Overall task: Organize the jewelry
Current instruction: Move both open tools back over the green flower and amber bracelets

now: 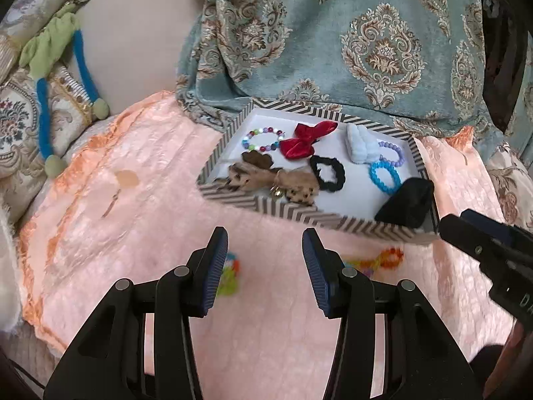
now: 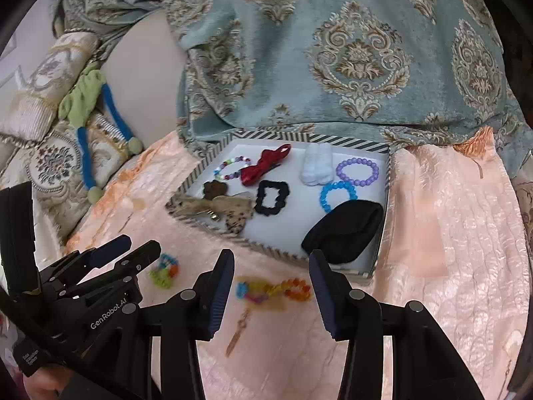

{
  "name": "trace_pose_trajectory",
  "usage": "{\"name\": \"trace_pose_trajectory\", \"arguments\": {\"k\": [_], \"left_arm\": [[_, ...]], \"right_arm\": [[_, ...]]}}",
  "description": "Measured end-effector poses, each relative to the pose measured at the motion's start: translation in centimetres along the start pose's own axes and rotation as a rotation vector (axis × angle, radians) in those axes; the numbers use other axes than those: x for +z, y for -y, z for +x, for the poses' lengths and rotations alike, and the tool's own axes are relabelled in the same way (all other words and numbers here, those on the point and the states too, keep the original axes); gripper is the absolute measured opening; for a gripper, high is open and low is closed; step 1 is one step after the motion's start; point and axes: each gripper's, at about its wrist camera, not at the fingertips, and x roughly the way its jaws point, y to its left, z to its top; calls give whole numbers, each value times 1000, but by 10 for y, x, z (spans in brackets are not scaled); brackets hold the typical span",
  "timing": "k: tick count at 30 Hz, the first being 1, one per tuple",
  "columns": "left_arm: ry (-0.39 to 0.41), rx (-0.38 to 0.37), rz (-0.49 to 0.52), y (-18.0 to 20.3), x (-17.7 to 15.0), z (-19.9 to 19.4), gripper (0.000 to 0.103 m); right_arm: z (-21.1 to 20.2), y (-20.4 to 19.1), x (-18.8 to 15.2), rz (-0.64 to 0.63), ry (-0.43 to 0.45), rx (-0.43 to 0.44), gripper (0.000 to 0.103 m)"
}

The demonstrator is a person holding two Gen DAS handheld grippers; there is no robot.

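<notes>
A striped-rim tray (image 1: 299, 215) (image 2: 283, 254) on a pink cloth holds bead bracelets, a red bow (image 1: 304, 140) (image 2: 263, 165), a black scrunchie (image 1: 328, 172) (image 2: 271, 197), a leopard bow (image 1: 266, 181) and a black pouch (image 1: 408, 205) (image 2: 343, 230). Two bead bracelets lie on the cloth before the tray: a green-and-blue one (image 1: 230, 275) (image 2: 164, 270) and a rainbow one (image 1: 383, 260) (image 2: 273, 290). My left gripper (image 1: 265, 266) is open and empty between them. My right gripper (image 2: 271, 291) is open, with the rainbow bracelet between its fingers.
A teal damask cushion (image 1: 333, 33) rises behind the tray. Patterned pillows and a green-and-blue cord toy (image 1: 60, 66) lie at the left. A small brown pendant (image 2: 238, 331) lies on the cloth near the right gripper.
</notes>
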Motion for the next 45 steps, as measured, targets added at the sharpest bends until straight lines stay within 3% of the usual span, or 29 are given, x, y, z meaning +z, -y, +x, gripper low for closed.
{"name": "trace_pose_trajectory", "arguments": {"k": [4, 8, 18, 45], "left_arm": [[2, -10, -42, -22, -11, -19, 46], [-3, -31, -105, -48, -22, -34, 54], [-47, -39, -269, -105, -48, -41, 59], [-130, -11, -238, -93, -57, 5, 60]], "right_arm": [[-20, -2, -9, -14, 27, -5, 56], [-34, 0, -17, -2, 37, -2, 56], [-34, -1, -36, 0, 3, 8, 62], [14, 13, -49, 30, -95, 18, 62]]}}
